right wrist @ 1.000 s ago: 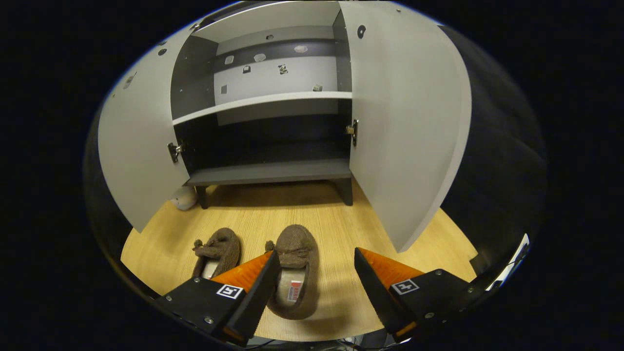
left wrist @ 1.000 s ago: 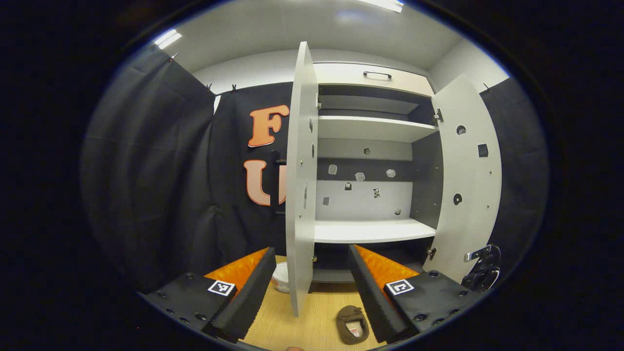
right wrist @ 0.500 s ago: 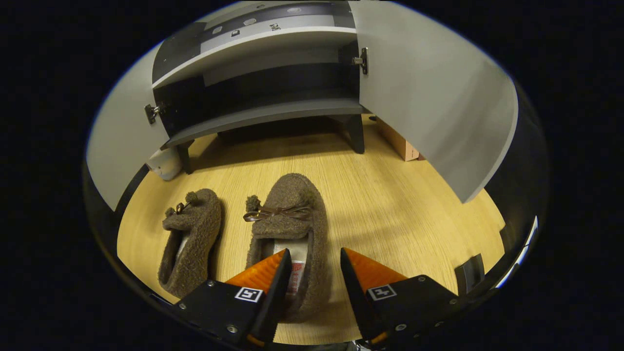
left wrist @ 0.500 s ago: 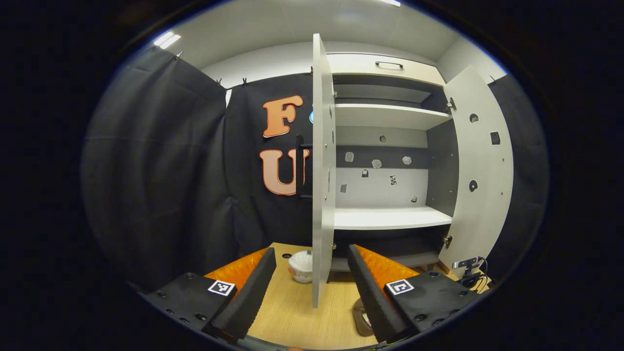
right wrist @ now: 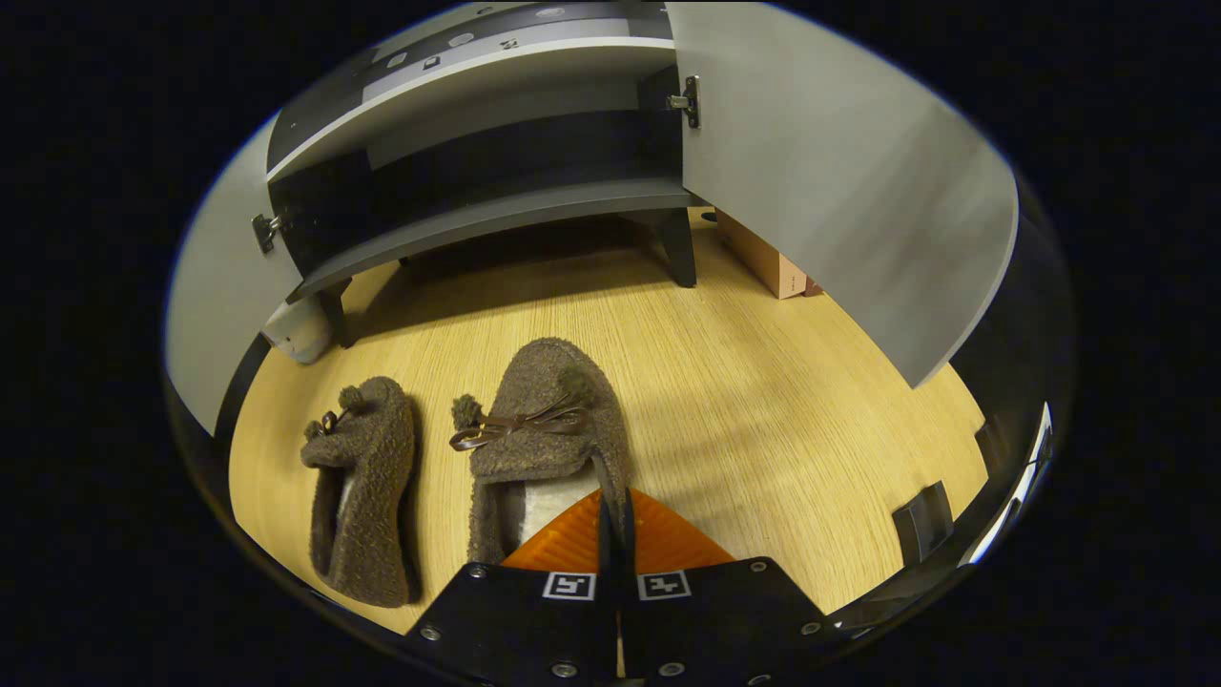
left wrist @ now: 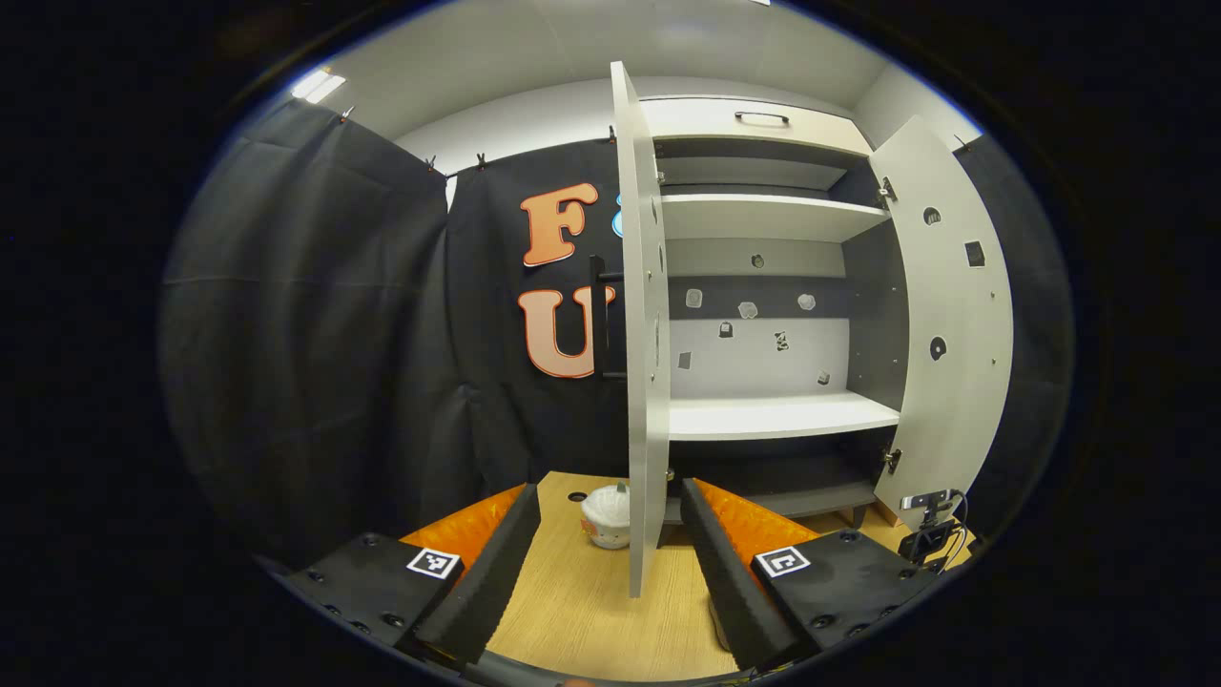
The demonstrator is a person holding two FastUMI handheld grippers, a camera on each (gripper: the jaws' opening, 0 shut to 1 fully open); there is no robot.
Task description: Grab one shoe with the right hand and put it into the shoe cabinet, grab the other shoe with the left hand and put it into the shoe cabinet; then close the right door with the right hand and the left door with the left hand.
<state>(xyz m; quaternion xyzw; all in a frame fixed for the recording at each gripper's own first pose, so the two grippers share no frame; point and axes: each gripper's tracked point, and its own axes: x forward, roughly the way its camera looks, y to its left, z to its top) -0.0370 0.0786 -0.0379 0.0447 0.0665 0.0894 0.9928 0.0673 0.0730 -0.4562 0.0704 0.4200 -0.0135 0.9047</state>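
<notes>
Two brown fuzzy shoes lie side by side on the wooden floor (right wrist: 763, 401) in the right gripper view, toes toward the shoe cabinet (right wrist: 496, 224). My right gripper (right wrist: 615, 510) is shut on the right side wall of the right shoe (right wrist: 544, 420), which has a bow. The left shoe (right wrist: 367, 477) lies untouched beside it. Both cabinet doors stand open: the right door (right wrist: 839, 181) and the left door (right wrist: 205, 315). In the left gripper view my left gripper (left wrist: 610, 563) is open and holds nothing, facing the edge of the left door (left wrist: 647, 334) and the white shelf (left wrist: 777, 417).
A white round object (left wrist: 607, 515) sits on the floor by the cabinet's left leg (right wrist: 298, 329). A cardboard box (right wrist: 763, 262) lies behind the right door. A small dark block (right wrist: 920, 520) rests at the floor's right edge. Black cloth walls surround the booth.
My right gripper dropped toward the right shoe and shut on its side wall. The left gripper's view drifted left, so the cabinet sits further right in it.
</notes>
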